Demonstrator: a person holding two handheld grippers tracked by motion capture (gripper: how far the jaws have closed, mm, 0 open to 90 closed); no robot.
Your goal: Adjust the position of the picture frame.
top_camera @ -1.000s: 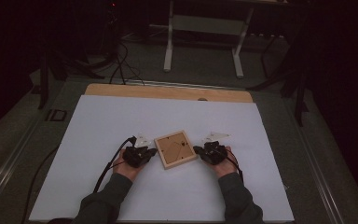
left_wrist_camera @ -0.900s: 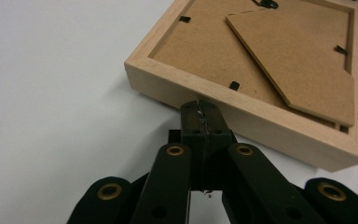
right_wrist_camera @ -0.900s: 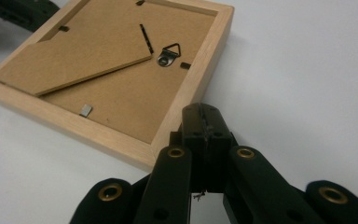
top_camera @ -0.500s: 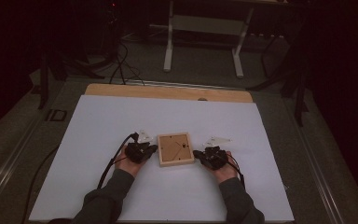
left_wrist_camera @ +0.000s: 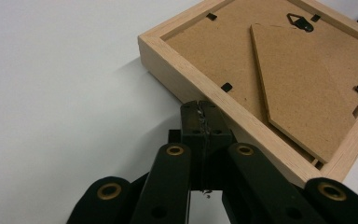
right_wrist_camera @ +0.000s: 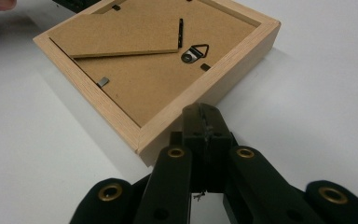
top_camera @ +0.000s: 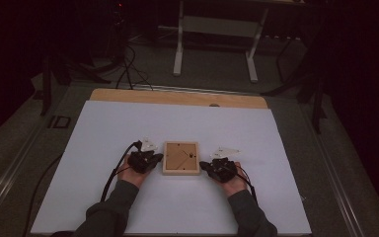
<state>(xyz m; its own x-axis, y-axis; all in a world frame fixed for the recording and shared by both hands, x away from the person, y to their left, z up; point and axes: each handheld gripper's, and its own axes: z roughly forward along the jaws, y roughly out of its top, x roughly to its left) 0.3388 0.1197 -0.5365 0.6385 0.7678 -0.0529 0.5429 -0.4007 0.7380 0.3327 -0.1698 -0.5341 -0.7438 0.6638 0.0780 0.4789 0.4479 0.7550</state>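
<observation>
Wooden picture frame [top_camera: 181, 158] lies face down near the middle of the white counter [top_camera: 103, 128], its back up. Left gripper [top_camera: 154, 159] sits at the frame's left edge, right gripper [top_camera: 205, 166] at its right edge, one on each side. Likely they bracket the frame to steady or square it between the two tips. Left jaws are fully closed with nothing between them; in the left gripper view the tip [left_wrist_camera: 200, 108] looks pressed against the frame's side rail [left_wrist_camera: 223, 100]. Right jaws are closed and empty too, tip [right_wrist_camera: 200, 112] just beside the frame's outer wall [right_wrist_camera: 205, 93]; contact is hard to tell.

Frame: pale raw wood, square, flat rails. Backing is brown fibreboard, matte, with a wedge-shaped easel leg [right_wrist_camera: 121, 35] folded flat, a small metal triangle hanger [right_wrist_camera: 193, 52] and dark metal retaining tabs [left_wrist_camera: 226, 87] on it. Counter surface is smooth and white.
</observation>
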